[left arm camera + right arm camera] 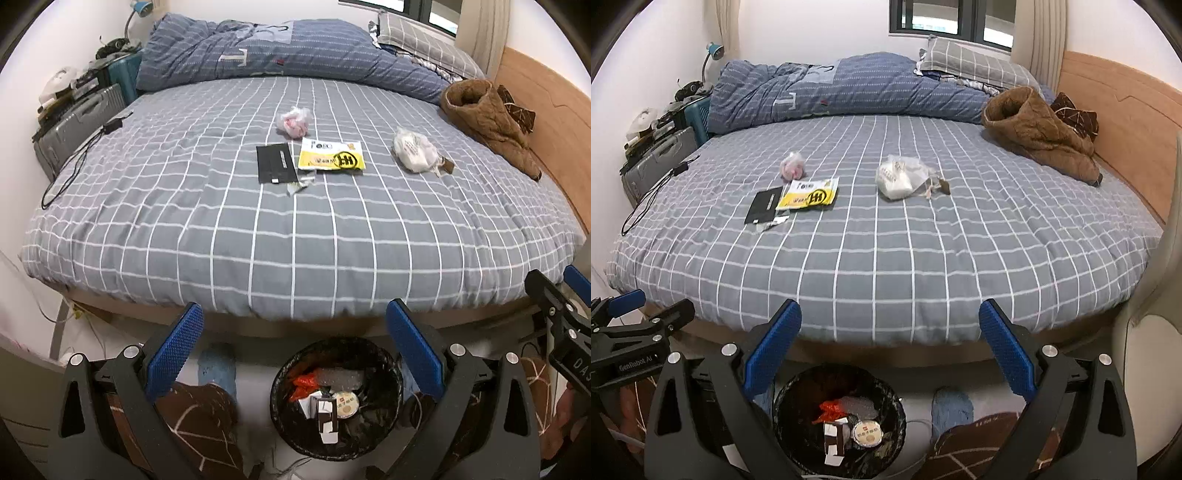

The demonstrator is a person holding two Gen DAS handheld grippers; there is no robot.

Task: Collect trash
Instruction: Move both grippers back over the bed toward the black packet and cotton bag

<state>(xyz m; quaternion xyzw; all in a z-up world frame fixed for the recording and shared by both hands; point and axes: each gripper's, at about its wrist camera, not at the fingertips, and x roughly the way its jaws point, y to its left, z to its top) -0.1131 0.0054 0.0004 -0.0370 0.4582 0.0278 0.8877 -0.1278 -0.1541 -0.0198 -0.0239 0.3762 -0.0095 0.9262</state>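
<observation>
Both grippers, left gripper [293,350] & right gripper [888,350], hung wide open w/ nothing held. Bin [391,376] sat below the jaws for drops; yellow packet [809,194], black pouch [764,209], white bag [899,177], pink wad [792,167] lay far ahead on bed [886,277].

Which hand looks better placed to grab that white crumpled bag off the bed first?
Probably the right gripper. It is open and empty, and the white crumpled bag lies almost straight ahead of it. From the left gripper, also open, the bag sits off to the right.
</observation>
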